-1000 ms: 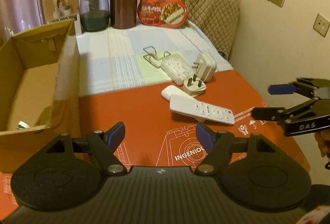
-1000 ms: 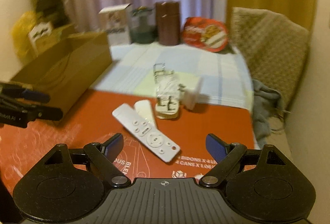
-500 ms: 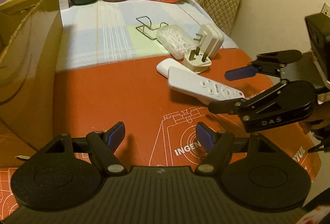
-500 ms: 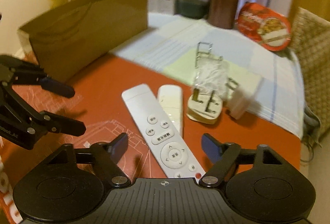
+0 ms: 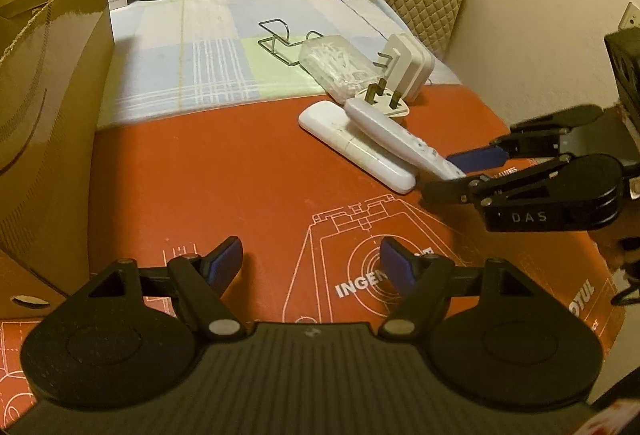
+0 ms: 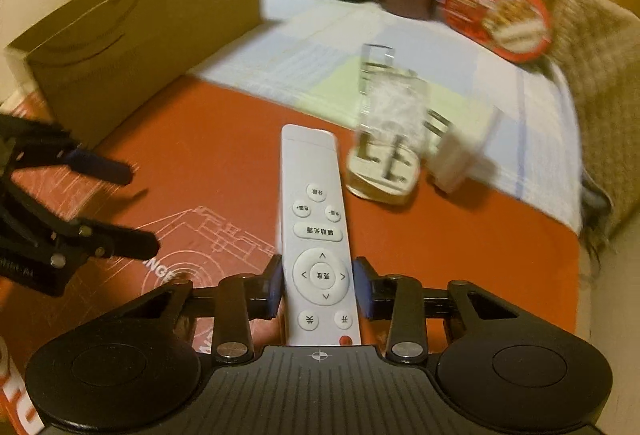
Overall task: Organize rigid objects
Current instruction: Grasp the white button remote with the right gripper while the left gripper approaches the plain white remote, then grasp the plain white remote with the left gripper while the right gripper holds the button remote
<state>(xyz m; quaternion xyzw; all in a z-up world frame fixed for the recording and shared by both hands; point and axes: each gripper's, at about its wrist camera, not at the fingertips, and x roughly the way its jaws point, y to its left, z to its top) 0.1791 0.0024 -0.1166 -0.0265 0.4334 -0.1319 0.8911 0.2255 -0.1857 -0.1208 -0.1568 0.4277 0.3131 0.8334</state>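
While the right gripper (image 6: 318, 285) is clamping a slim white remote (image 6: 314, 231) at its button end, the far end is tilting up over a 2nd white remote (image 5: 354, 146) lying on the red mat (image 5: 224, 171). Left gripper (image 5: 312, 262) is hanging wide open w/ nothing in it. 2 remotes, 2 white plugs (image 5: 388, 101), 1 box (image 5: 44, 83). Mat is showing "INGEN", gripper "DAS".

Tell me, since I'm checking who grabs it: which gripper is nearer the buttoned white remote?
Right. The right gripper is shut on the buttoned white remote, lifting its near end. The left gripper is open, well short of it over the red mat.
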